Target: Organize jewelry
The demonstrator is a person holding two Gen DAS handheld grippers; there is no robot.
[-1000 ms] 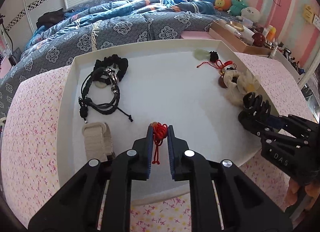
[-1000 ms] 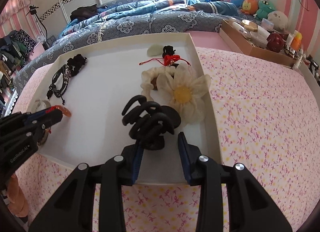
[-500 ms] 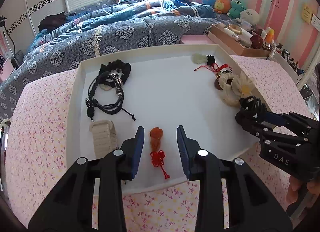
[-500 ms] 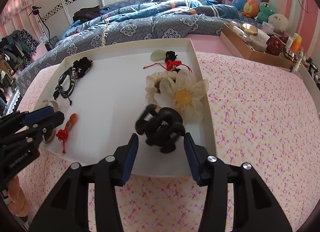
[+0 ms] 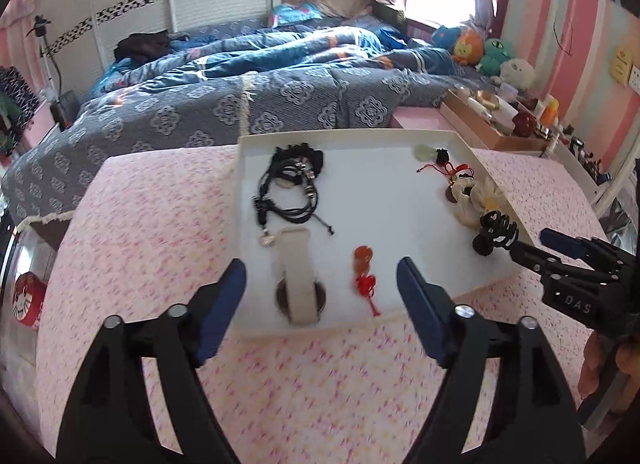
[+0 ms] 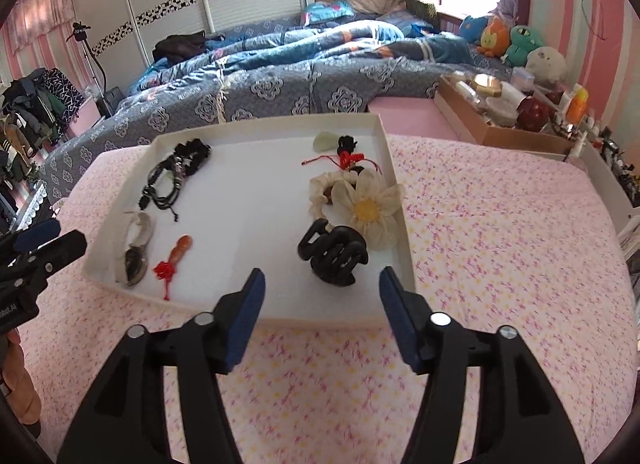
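Jewelry lies spread inside the shallow white tray [image 6: 394, 179] on the pink floral bedspread [image 6: 500, 223], and both my grippers hang back over the near edge with nothing in them. My left gripper [image 5: 320, 296] is spread wide, its blue pads [image 5: 224, 304] framing the cream watch strap [image 5: 296, 276] and the orange gourd pendant [image 5: 362, 258] with its red knotted tassel. My right gripper [image 6: 320, 304] is equally wide, facing the black claw clip [image 6: 334, 254] that sits near the tray's right wall, just beside the cream flower scrunchie [image 6: 366, 207].

I judge the claw clip to be light, rigid plastic with a spring hinge; I would pinch it across the solid back rather than the curved teeth, which could slide off my pads. The pendant looks hard and smooth, so it may be slippery and could chip if dropped; the tassel cord is limp and would dangle. I would take it at the waist of the gourd. The black cord bracelets [image 5: 290, 195] at the far left look soft and tangled, likely to drag each other along if lifted by one strand.
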